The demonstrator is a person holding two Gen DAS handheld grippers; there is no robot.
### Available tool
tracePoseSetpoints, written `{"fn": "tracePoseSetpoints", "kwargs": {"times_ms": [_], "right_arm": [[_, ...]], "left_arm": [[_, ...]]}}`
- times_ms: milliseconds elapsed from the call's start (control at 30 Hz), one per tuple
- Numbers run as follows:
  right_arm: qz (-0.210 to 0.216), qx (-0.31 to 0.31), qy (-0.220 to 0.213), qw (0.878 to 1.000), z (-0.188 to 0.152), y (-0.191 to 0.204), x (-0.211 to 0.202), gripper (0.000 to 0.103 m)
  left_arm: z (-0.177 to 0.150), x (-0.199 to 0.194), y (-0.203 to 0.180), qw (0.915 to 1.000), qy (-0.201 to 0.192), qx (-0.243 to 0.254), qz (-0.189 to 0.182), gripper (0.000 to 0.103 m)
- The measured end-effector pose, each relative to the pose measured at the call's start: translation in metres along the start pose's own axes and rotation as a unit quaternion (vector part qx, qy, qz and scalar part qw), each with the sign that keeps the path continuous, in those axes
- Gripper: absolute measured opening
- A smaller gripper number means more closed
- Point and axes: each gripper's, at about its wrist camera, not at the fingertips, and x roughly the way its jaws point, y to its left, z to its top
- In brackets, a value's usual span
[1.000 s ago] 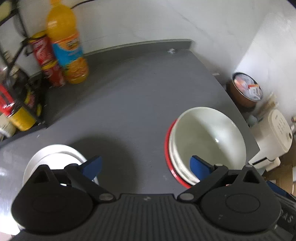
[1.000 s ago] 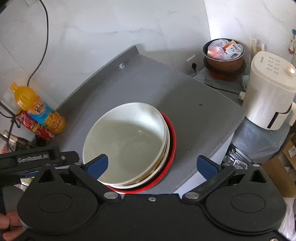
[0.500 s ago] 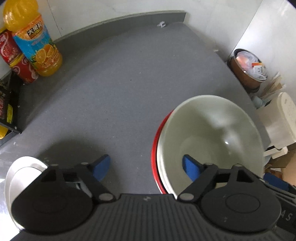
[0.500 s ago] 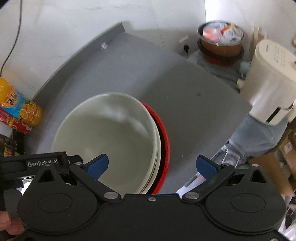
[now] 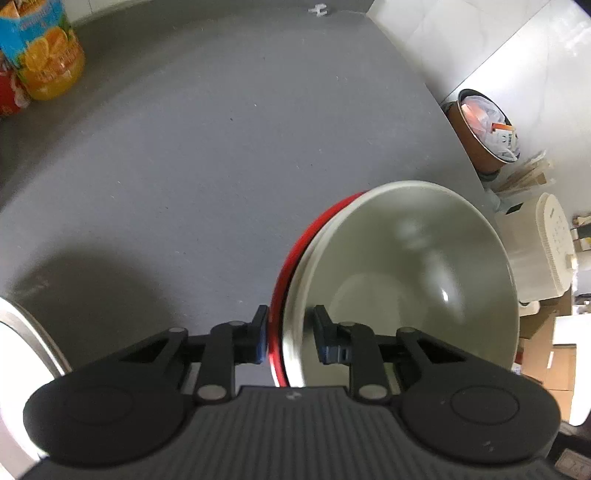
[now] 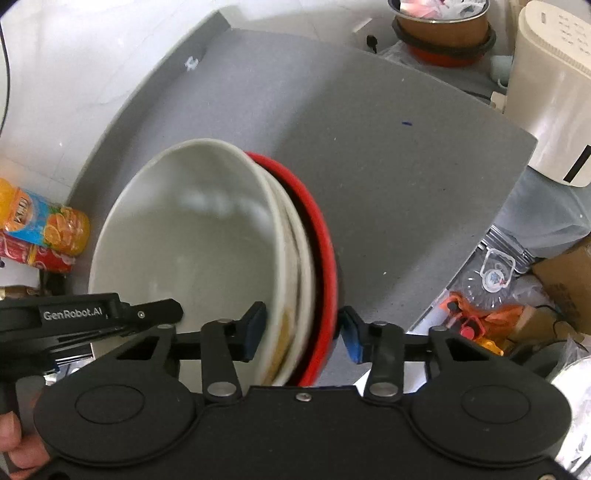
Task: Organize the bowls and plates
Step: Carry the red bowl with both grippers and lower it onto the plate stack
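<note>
A stack of white bowls (image 5: pixel 406 273) sits nested in a red bowl (image 5: pixel 295 251) on the grey counter (image 5: pixel 207 155). My left gripper (image 5: pixel 288 334) is shut on the stack's near left rim, one finger outside the red bowl and one inside the top white bowl. My right gripper (image 6: pixel 299 330) is shut on the stack's right rim (image 6: pixel 306 258), one finger inside the white bowl (image 6: pixel 192 236) and one outside the red bowl (image 6: pixel 325 240). A white plate (image 5: pixel 18 354) lies at the far left edge of the left wrist view.
An orange juice bottle (image 5: pixel 44 55) and a red can (image 5: pixel 9 92) stand at the counter's back left. Past the counter's right edge are a brown pot (image 6: pixel 443 33), a white appliance (image 6: pixel 554 92) and floor clutter (image 6: pixel 498 288).
Both grippers moved in on the bowl stack and closed on opposite rims. The white plate slid to the left edge of the left wrist view.
</note>
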Motion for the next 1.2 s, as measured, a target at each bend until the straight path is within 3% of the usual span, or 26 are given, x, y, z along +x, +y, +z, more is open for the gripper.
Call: {"fn": "tracePoseSetpoints", "kwargs": {"times_ms": [200,333,700,867,1200], "right_arm": [[-0.005,-0.028,-0.001,1.0,-0.01,0.007,-0.009,0.035],[0.008,-0.042,-0.014,0.999,-0.016,0.013,-0.017,0.035],[0.043,-0.111,-0.034,0.992,-0.031,0.049,-0.042,0.035],[0.054,-0.136,-0.028,0.989,-0.044,0.063,-0.043,0.035],[0.083,-0.173,-0.002,0.981,-0.082,0.098,-0.042,0.035]], "left_arm": [[-0.002,-0.004,0.006,0.9998,-0.002,0.014,-0.013,0.021],[-0.009,-0.014,0.013,0.9997,-0.006,-0.004,-0.023,0.019],[-0.027,-0.059,0.029,0.9972,-0.063,-0.029,-0.028,0.02],[-0.039,-0.082,0.045,0.994,-0.095,-0.045,-0.028,0.02],[-0.082,-0.113,0.096,0.9885,-0.118,-0.093,-0.016,0.02]]}}
